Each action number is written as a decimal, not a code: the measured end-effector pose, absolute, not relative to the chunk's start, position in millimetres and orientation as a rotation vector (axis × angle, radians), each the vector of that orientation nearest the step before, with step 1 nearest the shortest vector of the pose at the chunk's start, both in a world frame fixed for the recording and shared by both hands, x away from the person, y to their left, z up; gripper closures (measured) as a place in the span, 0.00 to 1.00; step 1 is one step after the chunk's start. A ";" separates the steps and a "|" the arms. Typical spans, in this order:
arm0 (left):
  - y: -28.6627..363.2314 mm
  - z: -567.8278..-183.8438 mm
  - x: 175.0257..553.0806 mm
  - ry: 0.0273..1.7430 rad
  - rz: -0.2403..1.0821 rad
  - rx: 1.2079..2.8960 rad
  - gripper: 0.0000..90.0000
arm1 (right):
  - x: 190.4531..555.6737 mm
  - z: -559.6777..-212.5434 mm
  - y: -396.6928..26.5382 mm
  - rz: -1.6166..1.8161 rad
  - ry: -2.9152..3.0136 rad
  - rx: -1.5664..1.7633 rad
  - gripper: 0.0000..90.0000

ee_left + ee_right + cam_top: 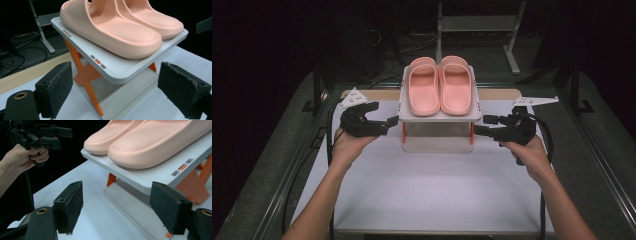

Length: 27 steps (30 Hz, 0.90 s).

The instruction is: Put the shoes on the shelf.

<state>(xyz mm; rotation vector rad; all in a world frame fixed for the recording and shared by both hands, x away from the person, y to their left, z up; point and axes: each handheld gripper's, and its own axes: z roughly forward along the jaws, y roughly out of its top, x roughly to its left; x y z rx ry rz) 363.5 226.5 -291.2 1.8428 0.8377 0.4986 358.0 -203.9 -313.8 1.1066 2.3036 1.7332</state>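
Nearest us, at the left and right of the high view's middle, our left gripper and right gripper flank the rack, jaws released and holding nothing. Beyond them, at centre frame, the pink slippers sit side by side on its top shelf above the white surface. To lift the rack, we judge, both should close on the shelf edges level and together, lest the slippers slide.

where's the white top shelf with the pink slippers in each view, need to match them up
High view: the white top shelf sits at centre, between the two grippers.
Left gripper view: it slopes across the upper middle, its near corner above the open jaws.
Right gripper view: it runs from centre to the right edge.
Shared landmark: the pink slippers resting side by side on it.
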 end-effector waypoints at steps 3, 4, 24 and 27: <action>228.1 -293.8 361.5 0.842 0.495 1.840 0.13 | 356.1 -316.9 -204.5 1.731 2.307 1.113 0.28; 229.1 -294.8 360.7 0.842 0.495 1.845 0.13 | 355.6 -318.1 -204.8 1.733 2.307 1.109 0.28; 242.0 -317.4 349.2 0.886 0.466 1.836 0.12 | 344.3 -337.5 -208.2 1.741 2.335 1.109 0.27; 243.3 -319.4 346.8 0.885 0.468 1.838 0.12 | 342.2 -339.6 -207.7 1.741 2.338 1.109 0.27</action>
